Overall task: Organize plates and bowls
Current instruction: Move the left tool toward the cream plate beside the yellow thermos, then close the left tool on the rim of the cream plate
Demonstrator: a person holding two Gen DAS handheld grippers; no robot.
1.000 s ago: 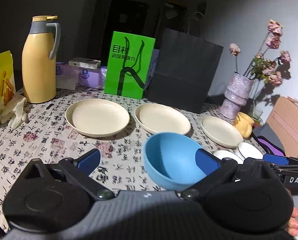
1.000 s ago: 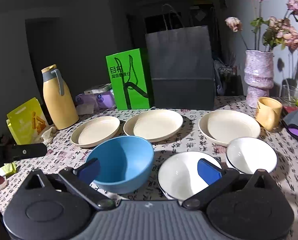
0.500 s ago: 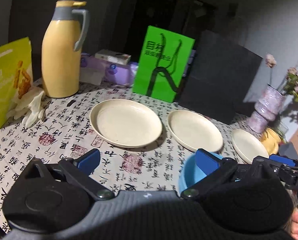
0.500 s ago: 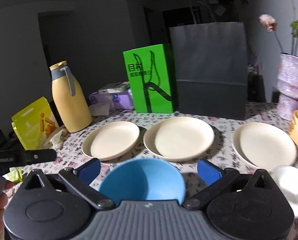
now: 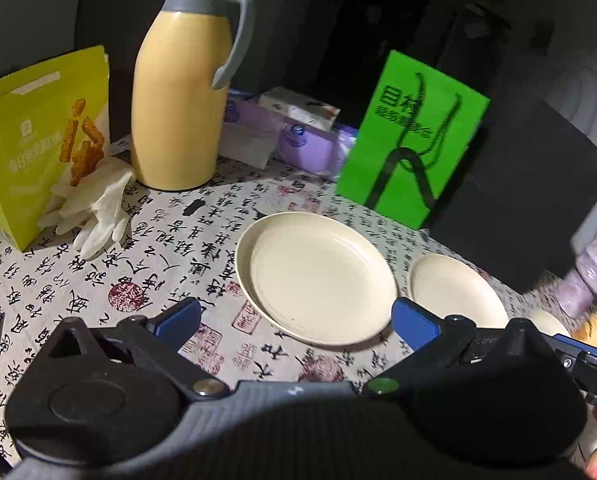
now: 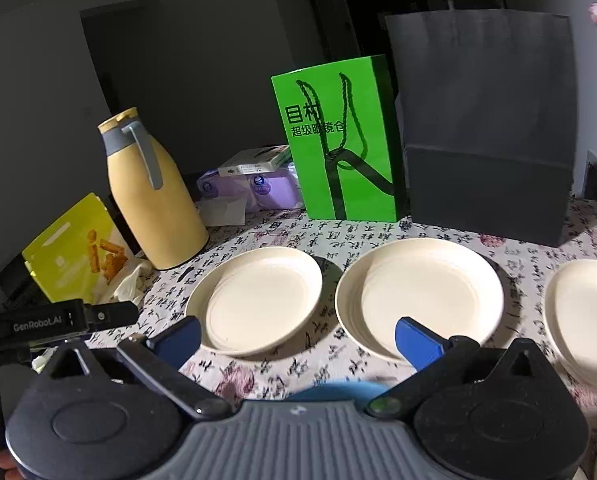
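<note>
Three round cream plates are sitting in a row on the calligraphy-print tablecloth point(image 6: 570, 236): left plate point(image 6: 258, 300), middle plate point(image 6: 422, 296), right plate point(image 6: 586, 312). One blue bowl point(image 6: 338, 392) is peeking under the right gripper point(image 6: 296, 338), jaws spread, empty. Left gripper point(image 5: 296, 320) is hovering, jaws wide, empty.

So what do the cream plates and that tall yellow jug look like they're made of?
The round cream plates look like matte melamine or wheat-straw plastic rather than glazed ceramic: they show soft, dull highlights and no sharp glare, though stoneware is possible. The tall yellow jug with the grey handle looks like a smooth satin plastic or coated-metal shell, given its even sheen; the grey handle and collar look like moulded plastic.
</note>
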